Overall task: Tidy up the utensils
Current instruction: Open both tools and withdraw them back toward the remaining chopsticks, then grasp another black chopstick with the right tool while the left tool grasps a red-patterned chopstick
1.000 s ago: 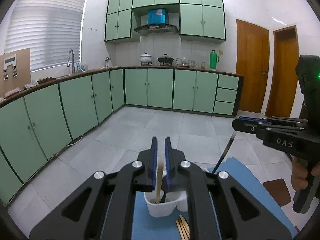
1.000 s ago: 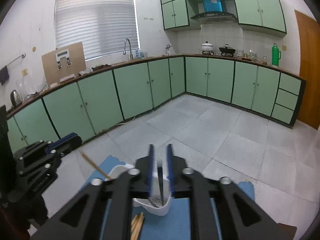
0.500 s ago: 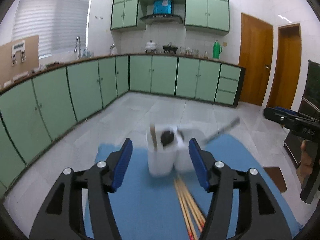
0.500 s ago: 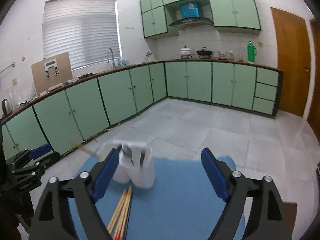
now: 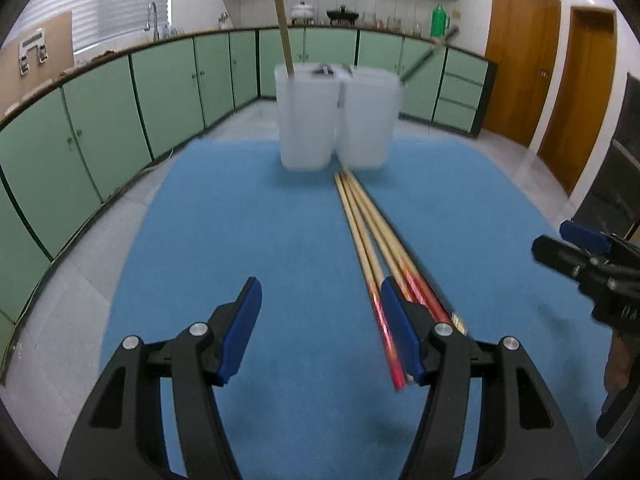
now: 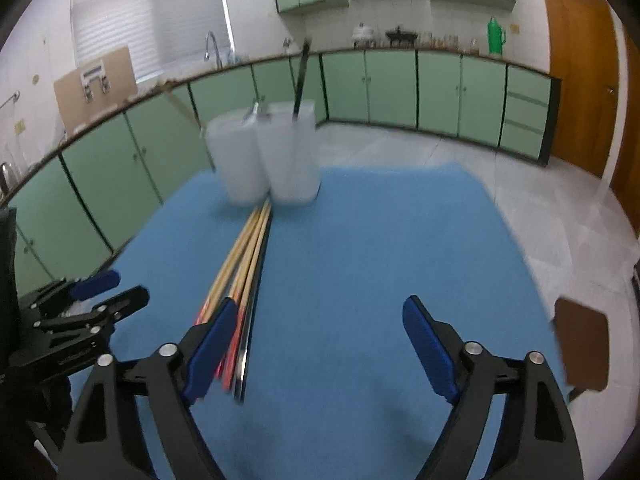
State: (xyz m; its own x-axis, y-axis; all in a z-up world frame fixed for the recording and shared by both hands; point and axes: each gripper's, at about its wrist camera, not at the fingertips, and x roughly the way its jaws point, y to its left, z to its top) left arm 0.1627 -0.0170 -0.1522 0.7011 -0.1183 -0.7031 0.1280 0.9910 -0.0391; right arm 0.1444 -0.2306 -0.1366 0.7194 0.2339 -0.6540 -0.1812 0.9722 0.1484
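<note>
Home kitchen: green cabinets (image 5: 168, 92), sink tap (image 6: 212, 46), pots (image 5: 302, 10) on counter.

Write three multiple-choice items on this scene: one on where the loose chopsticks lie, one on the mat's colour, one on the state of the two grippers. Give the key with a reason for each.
1. Where do the loose chopsticks lie?
A. On the mat, in front of the white holder
B. On the floor tiles
C. On the kitchen counter

2. What colour is the mat?
A. Green
B. Blue
C. Brown

3. How do the left gripper and the right gripper stand?
A. Both shut on chopsticks
B. Left open, right shut on a spoon
C. Both open, nothing between the pads

Key:
1 A: the bundle runs along the mat up to the foot of the white holder.
2 B: the cloth under the holder is blue in both wrist views.
3 C: each pair of blue pads stands wide apart over bare mat, the chopsticks passing beside one pad, not between.
</note>
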